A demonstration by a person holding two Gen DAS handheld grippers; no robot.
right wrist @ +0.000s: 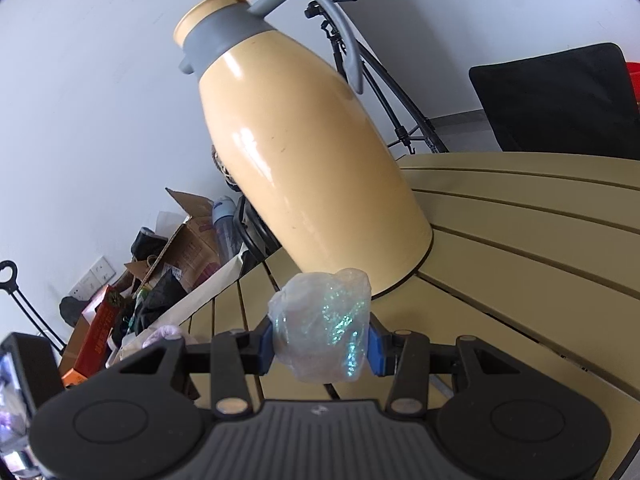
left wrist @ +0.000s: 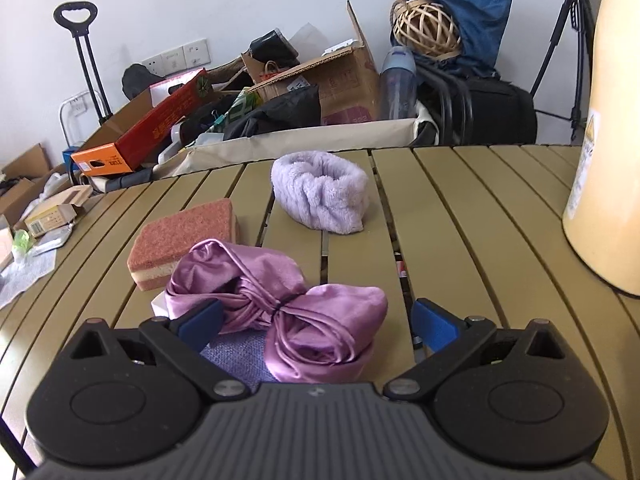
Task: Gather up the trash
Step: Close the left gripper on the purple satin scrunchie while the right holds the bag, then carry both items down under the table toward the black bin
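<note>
Left gripper (left wrist: 316, 322) stands wide open above the slatted olive surface (left wrist: 480, 216) in the left wrist view, and its blue pads press on nothing. Between the open fingers lies a knotted purple satin cloth (left wrist: 280, 312), and under it shows a piece of purple woven fabric (left wrist: 240, 358). Just behind the satin cloth rests a pink sponge block (left wrist: 184, 236) with a pale lower layer. Farther back lies a lilac fluffy headband (left wrist: 320, 192), apart from the sponge. At the right edge stands the lower body of a yellow thermos jug (left wrist: 604, 152). Behind the surface I see open cardboard boxes (left wrist: 344, 76), an orange and red carton (left wrist: 152, 128), a woven rattan ball (left wrist: 426, 26) on a blue bag, and a clear water bottle (left wrist: 396, 84). In the right wrist view, the right gripper (right wrist: 322, 342) is closed on a crumpled clear plastic wrapper (right wrist: 324, 324) with a green shimmer, held above the surface. Directly behind the wrapper stands the yellow thermos jug with grey collar and handle, and a black tripod (right wrist: 400, 92) is behind it.
</note>
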